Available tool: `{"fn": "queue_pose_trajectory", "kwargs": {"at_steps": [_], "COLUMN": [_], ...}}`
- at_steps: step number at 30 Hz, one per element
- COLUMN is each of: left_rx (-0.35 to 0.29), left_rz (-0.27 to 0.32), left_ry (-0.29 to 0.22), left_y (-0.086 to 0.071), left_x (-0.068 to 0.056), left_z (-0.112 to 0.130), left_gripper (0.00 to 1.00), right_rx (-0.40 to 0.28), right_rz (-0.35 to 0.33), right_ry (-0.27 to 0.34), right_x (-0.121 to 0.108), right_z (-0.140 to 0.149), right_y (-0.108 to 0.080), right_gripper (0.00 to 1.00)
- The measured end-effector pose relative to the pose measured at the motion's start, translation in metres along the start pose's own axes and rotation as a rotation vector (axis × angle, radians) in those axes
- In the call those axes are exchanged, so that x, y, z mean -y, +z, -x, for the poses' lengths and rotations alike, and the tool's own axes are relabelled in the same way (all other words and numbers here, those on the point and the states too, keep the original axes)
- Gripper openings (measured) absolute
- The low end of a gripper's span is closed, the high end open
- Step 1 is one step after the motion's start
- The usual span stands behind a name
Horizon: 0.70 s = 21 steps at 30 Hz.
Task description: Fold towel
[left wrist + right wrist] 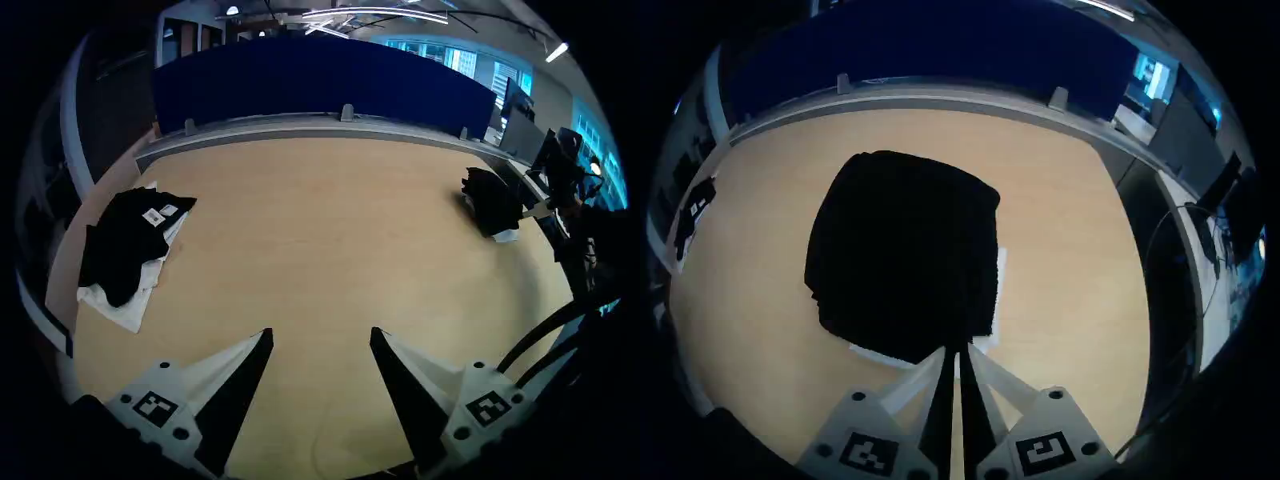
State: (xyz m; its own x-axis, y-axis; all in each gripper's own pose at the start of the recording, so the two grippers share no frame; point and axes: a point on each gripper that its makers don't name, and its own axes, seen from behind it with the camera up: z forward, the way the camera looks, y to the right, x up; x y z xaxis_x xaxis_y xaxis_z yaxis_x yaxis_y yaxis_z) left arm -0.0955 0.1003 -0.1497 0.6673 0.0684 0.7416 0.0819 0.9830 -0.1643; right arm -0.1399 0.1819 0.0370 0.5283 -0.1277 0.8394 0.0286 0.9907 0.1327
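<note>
Black towel [904, 256] lay folded in a thick squarish stack, flat on the tabletop [1072, 240], white cloth [1001, 280] edge showing beneath.

— How many dark towel piles do we count on the one table [320, 240]?
— Two in the left gripper view: a left pile [120, 248] and a right pile [490, 202]. In the right gripper view we also count two: a near stack [904, 256] and a far pile [690, 214].
— And white tags [154, 216]?
— Two, both on the left pile.
— Grey brackets [346, 112] along the blue partition [320, 80]?
— We make it three brackets, one partition.
— Grippers?
— Two: the left gripper [321, 330] and the right gripper [958, 352], each with two fingers and two square markers.
</note>
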Motion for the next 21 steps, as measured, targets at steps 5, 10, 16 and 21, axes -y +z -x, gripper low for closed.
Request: {"fn": "queue_pose_trajectory", "kwargs": {"at_steps": [5,10,16,21], "left_rx": [0.003,0.004,0.004,0.003], "left_rz": [0.001,0.003,0.008,0.010], "left_ry": [0.002,0.006,0.006,0.009], "left_y": [0.002,0.004,0.005,0.005], "left_x": [-0.001,-0.002,-0.003,-0.004], "left_z": [0.000,-0.002,-0.003,-0.005], "left_gripper": [0.90,0.90,0.90,0.90], "right_rx": [-0.016,-0.039,-0.091,-0.144], "right_rz": [0.000,-0.007,-0.001,-0.002], "right_ry": [0.008,-0.004,-0.017,-0.014], "right_x": [0.000,0.003,0.006,0.008], "right_z": [-0.001,0.003,0.003,-0.010], "right_y": [-0.003,-0.008,-0.017,-0.024], "right_gripper": [0.08,0.33,0.70,0.94]}}
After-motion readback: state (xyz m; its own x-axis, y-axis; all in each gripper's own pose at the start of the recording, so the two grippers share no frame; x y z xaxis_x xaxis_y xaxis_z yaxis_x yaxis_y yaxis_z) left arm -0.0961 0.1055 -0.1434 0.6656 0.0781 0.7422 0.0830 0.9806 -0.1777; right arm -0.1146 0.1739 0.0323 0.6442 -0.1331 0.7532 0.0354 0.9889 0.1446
